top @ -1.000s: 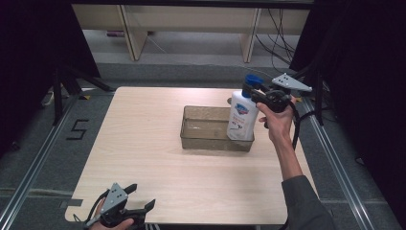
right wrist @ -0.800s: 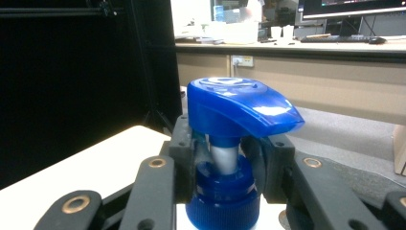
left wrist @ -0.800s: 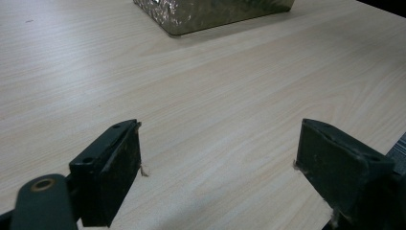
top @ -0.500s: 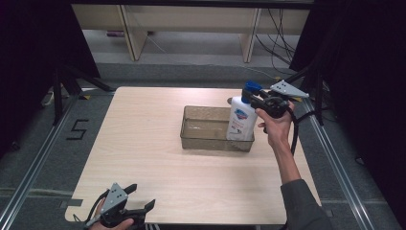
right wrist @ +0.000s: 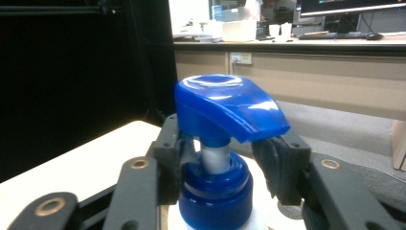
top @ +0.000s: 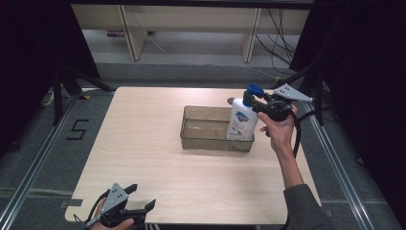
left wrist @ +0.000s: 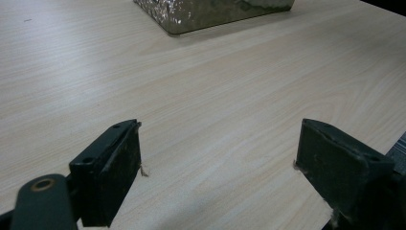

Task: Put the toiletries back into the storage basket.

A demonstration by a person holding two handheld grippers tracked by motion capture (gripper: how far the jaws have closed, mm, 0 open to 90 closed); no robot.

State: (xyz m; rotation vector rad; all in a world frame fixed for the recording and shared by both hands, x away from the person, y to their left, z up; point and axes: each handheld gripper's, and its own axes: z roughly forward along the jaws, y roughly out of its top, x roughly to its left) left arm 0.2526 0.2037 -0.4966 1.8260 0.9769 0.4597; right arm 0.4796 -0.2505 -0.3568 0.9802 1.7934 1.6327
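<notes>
Right gripper view shows the two black jaws closed around the white neck under the blue pump head (right wrist: 229, 108) of a soap bottle (top: 241, 120). From the high view, the right gripper (top: 262, 106) holds this bottle upright in the right end of a clear tray (top: 206, 142) on the wooden table (top: 143, 124). The left gripper (top: 139, 203) rests at the near left edge, jaws wide apart and holding nothing.

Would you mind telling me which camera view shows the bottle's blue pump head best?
The right gripper view: the blue pump head sits close up, above the collar. The high view shows it small atop the bottle in the tray.
</notes>
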